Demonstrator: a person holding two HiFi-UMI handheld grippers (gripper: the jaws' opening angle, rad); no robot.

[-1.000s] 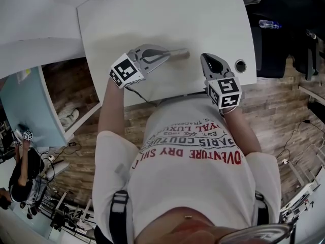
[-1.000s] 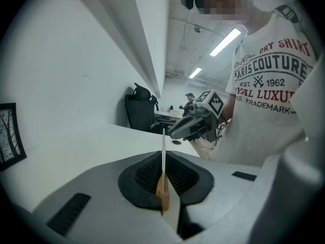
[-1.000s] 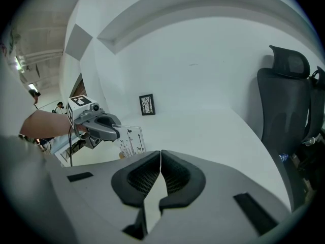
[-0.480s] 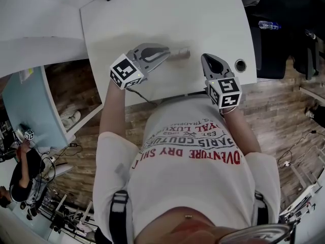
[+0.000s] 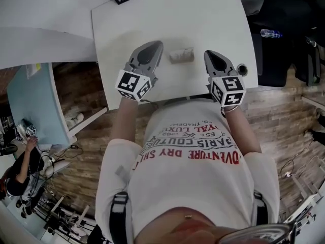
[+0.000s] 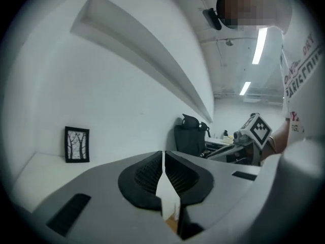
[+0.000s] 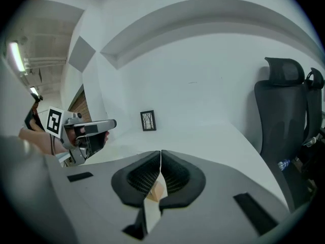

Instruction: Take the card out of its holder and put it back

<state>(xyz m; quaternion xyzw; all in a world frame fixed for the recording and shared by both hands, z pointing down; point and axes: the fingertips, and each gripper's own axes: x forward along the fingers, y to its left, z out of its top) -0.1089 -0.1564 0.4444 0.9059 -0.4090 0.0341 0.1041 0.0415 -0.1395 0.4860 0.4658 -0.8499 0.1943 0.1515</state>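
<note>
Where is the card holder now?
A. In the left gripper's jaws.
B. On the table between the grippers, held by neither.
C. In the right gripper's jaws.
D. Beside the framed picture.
B: the card holder lies on the table between the left gripper and the right gripper, both shut on nothing.

Ceiling strip lights [image 6: 261, 43] are glowing above and right of the jaws; fisheye vignetting is darkening every edge.

Card holder [image 5: 181, 56] small, blurry; card in/out can't tell.
</note>
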